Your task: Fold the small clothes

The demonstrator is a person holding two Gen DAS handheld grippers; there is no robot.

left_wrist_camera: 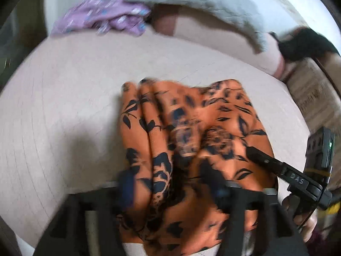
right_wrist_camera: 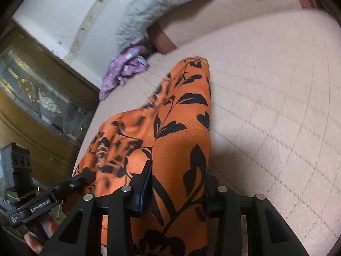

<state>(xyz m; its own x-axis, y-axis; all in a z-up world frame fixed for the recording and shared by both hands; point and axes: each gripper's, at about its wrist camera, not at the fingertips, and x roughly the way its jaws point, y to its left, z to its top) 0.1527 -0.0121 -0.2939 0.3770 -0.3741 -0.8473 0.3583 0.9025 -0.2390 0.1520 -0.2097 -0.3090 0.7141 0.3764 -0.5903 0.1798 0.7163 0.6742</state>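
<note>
Both the left gripper (left_wrist_camera: 170,189) and right gripper (right_wrist_camera: 174,194) pinch the orange floral garment (right_wrist_camera: 177,132) between their jaws, so uneven pulling could skew the fold.

The right gripper (right_wrist_camera: 178,194) has its jaws closed on bunched orange cloth with black leaves (right_wrist_camera: 181,132), which trails away over the pale checked bedcover (right_wrist_camera: 266,111). The left gripper (right_wrist_camera: 85,176) touches the cloth's blurred left side and seems to pinch it. A crumpled purple garment (right_wrist_camera: 124,69) lies beyond, near a grey quilt (right_wrist_camera: 153,6)
</note>
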